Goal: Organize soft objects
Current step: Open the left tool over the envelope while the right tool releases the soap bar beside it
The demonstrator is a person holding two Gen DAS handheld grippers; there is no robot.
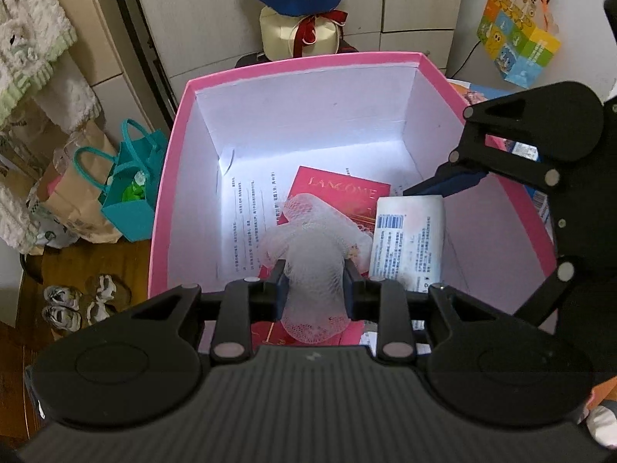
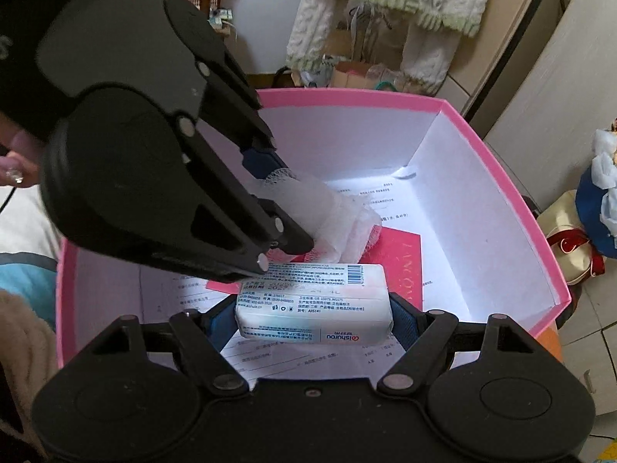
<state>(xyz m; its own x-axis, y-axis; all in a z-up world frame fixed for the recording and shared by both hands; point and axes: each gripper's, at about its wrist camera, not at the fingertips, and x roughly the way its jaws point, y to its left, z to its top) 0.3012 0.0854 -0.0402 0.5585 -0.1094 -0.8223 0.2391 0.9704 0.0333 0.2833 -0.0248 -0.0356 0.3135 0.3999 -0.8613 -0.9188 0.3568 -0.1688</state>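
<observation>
While my left gripper (image 1: 314,283) pinches the white mesh puff (image 1: 308,266) between its fingers, my right gripper (image 2: 314,318) clamps the wrapped tissue pack (image 2: 314,303) by its two ends. Both soft things hang inside the pink box (image 1: 169,177), the puff just beside the pack toward the box's middle. Below them, on the box floor, a red Lancôme card (image 1: 339,193) lies over printed paper sheets (image 1: 246,216); a teal bag (image 1: 131,193) stands outside the box's left wall.
</observation>
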